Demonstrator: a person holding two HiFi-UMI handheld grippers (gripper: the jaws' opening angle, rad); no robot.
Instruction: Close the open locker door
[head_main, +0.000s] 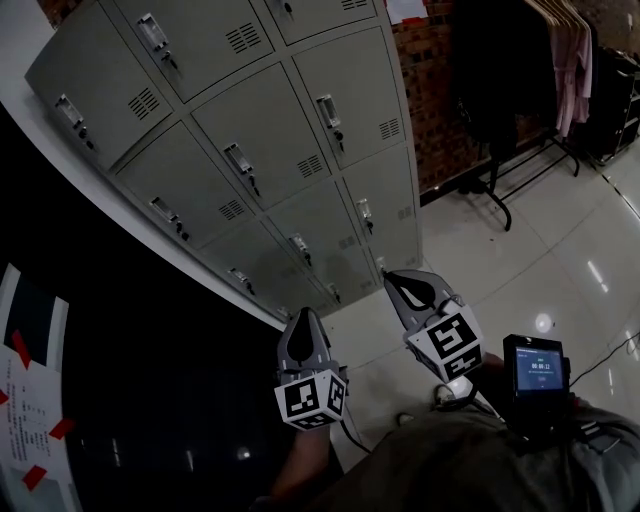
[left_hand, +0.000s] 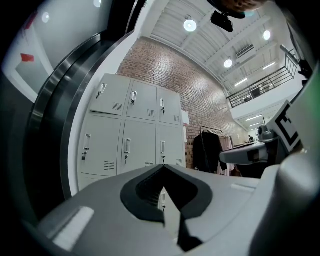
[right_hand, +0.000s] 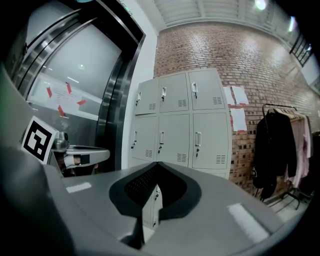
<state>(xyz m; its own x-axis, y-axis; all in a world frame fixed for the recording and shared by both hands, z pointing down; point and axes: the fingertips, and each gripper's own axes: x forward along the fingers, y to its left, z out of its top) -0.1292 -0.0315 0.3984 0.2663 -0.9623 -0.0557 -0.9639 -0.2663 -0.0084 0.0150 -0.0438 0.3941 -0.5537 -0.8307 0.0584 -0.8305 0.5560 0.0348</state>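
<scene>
The grey lockers (head_main: 250, 130) stand against the brick wall, three columns wide and several rows high. Every door I can see lies flush with its handle and lock showing, and no door stands open in any view. My left gripper (head_main: 303, 316) is shut and empty, held in the air short of the bottom row. The right gripper (head_main: 392, 277) beside it is also shut with nothing in it, pointing at the lower right corner of the block. In the left gripper view the lockers (left_hand: 135, 130) lie beyond the shut gripper (left_hand: 162, 167). The right gripper view shows the lockers (right_hand: 180, 125) past its shut gripper (right_hand: 157, 164).
A clothes rack (head_main: 510, 80) with dark and pink garments stands right of the lockers, against the brick wall (head_main: 430, 90). A dark metal-framed door (head_main: 130, 340) with a taped paper notice (head_main: 30, 410) is on the left. The floor (head_main: 540, 250) is glossy white. A small screen device (head_main: 533, 375) sits by my right arm.
</scene>
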